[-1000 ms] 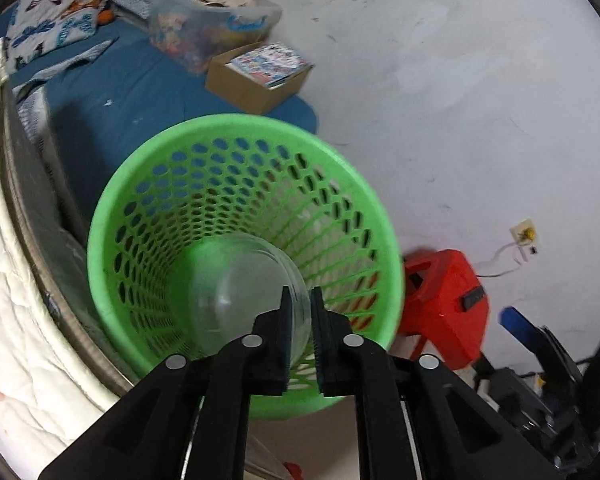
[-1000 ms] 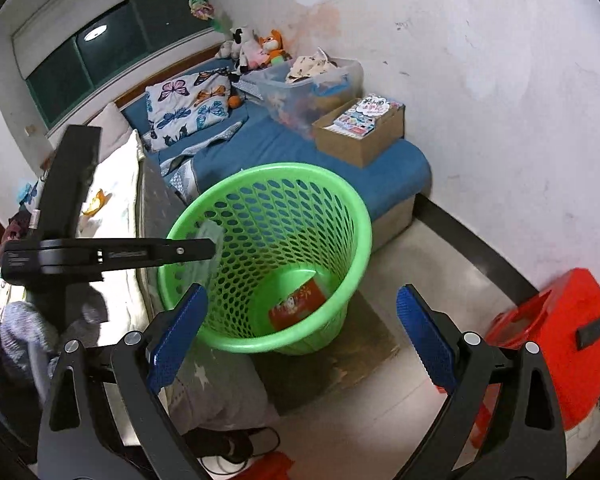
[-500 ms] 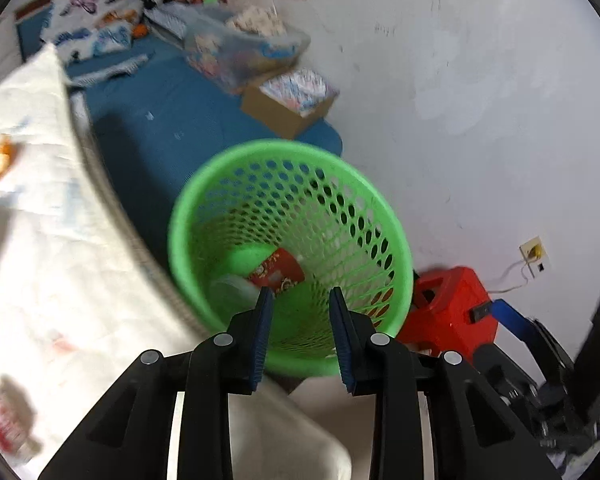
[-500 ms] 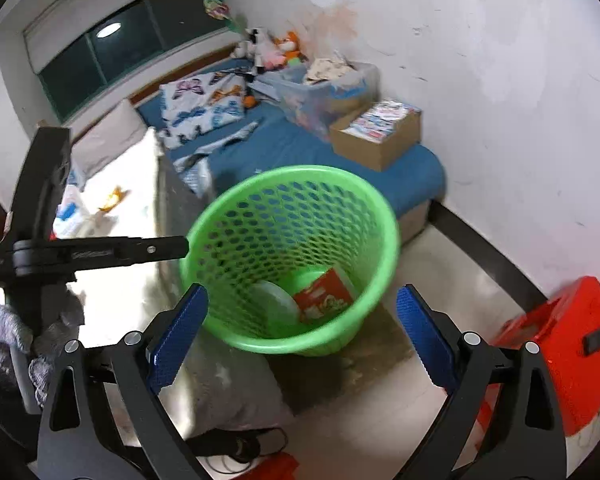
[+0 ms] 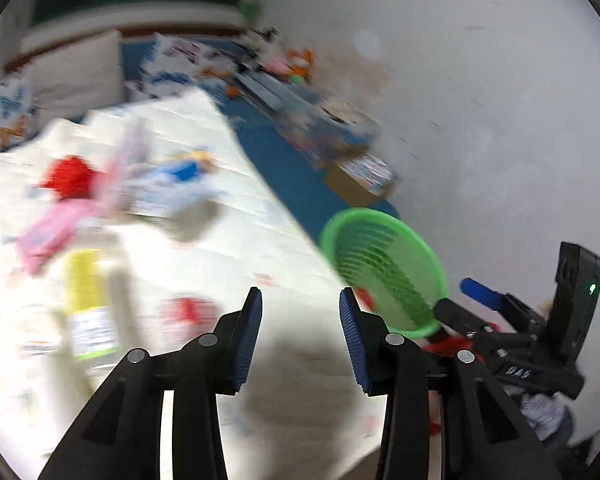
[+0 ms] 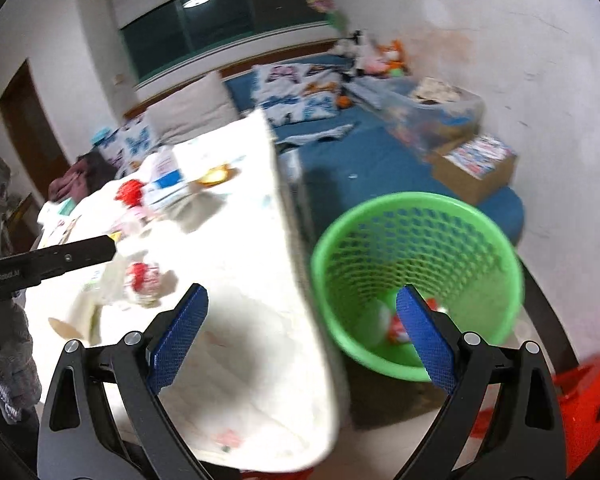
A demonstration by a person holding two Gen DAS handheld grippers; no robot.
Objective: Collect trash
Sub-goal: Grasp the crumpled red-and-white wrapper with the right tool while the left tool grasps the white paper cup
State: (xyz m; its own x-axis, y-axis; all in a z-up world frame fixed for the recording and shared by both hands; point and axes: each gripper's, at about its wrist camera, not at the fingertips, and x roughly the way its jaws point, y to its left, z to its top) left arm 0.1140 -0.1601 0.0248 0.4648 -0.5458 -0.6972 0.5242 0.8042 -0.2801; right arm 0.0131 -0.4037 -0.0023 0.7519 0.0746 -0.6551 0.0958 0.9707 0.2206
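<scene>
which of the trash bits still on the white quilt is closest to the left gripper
The blurred red-and-white crumpled wrapper, lying just ahead of the open left gripper on the white quilt. The yellow-labelled bottle sits further left; the red, pink and blue pieces lie beyond.

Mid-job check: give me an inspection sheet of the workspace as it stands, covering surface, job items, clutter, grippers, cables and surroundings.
Surface: white quilted cover, brightly lit, images motion-blurred.
Job's things: green basket on the floor beside the cover, holding a red packet and a pale item; loose trash on the cover includes a yellow-labelled bottle, a pink wrapper and a red-and-white crumple.
Clutter: cardboard box and clear bin on the blue mattress.
Grippers: left gripper open, jaws just been opening, nothing between them; right gripper wide open, empty.
Cables: nothing seen.
Surroundings: white wall, dark window, red case on the floor.
</scene>
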